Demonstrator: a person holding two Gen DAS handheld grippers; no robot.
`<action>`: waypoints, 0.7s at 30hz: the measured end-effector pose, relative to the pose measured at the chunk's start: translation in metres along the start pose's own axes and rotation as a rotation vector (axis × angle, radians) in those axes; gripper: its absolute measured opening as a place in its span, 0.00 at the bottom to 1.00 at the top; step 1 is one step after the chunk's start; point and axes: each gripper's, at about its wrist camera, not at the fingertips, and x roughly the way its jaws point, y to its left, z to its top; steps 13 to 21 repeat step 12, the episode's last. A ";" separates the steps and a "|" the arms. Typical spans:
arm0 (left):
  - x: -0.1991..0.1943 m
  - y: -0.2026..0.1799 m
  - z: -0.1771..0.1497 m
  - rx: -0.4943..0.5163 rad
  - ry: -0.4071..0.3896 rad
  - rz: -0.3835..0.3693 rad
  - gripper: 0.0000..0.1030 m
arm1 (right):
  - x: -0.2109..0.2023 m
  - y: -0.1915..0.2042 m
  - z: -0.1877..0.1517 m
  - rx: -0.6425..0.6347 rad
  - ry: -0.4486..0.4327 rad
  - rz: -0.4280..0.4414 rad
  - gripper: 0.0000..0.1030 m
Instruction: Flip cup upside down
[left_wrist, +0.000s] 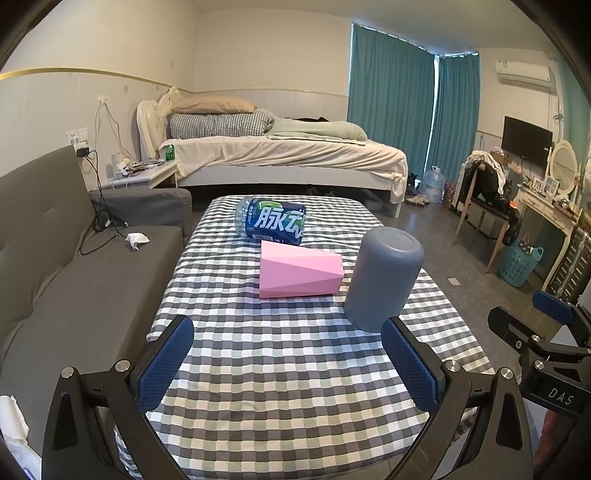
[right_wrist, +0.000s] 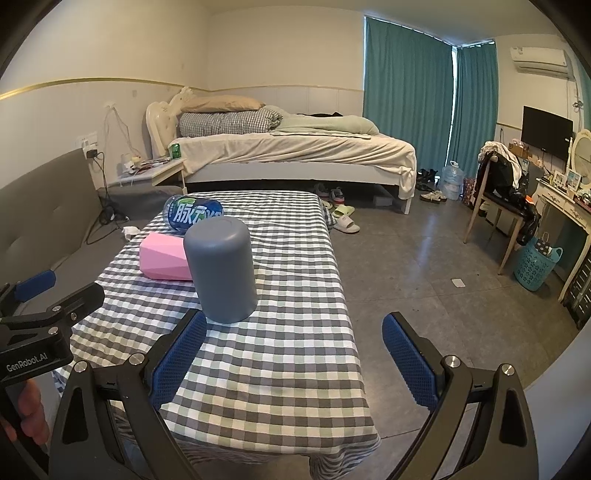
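A grey-blue cup (left_wrist: 384, 278) stands upside down, closed base up, on the checked tablecloth (left_wrist: 280, 369). It also shows in the right wrist view (right_wrist: 221, 269). My left gripper (left_wrist: 288, 362) is open and empty, a little nearer than the cup, whose lower edge is just beyond my right fingertip (left_wrist: 397, 332). My right gripper (right_wrist: 295, 354) is open and empty, with the cup just beyond its left fingertip (right_wrist: 192, 332). Each gripper shows at the edge of the other's view.
A pink faceted box (left_wrist: 299, 271) lies left of the cup, with a blue-labelled bottle (left_wrist: 273, 220) lying behind it. A grey sofa (left_wrist: 74, 280) runs along the table's left side. Bare floor (right_wrist: 424, 277), a chair and a dresser are to the right; a bed stands beyond.
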 end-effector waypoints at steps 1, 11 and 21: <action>0.000 0.000 0.000 -0.001 -0.001 0.000 1.00 | 0.000 0.000 0.000 0.000 0.000 0.000 0.94; -0.002 -0.003 -0.001 0.004 -0.003 -0.003 1.00 | 0.001 0.000 0.000 0.002 -0.001 0.004 0.94; -0.002 -0.003 -0.001 0.005 -0.001 -0.002 1.00 | 0.001 0.000 0.000 0.002 0.000 0.004 0.94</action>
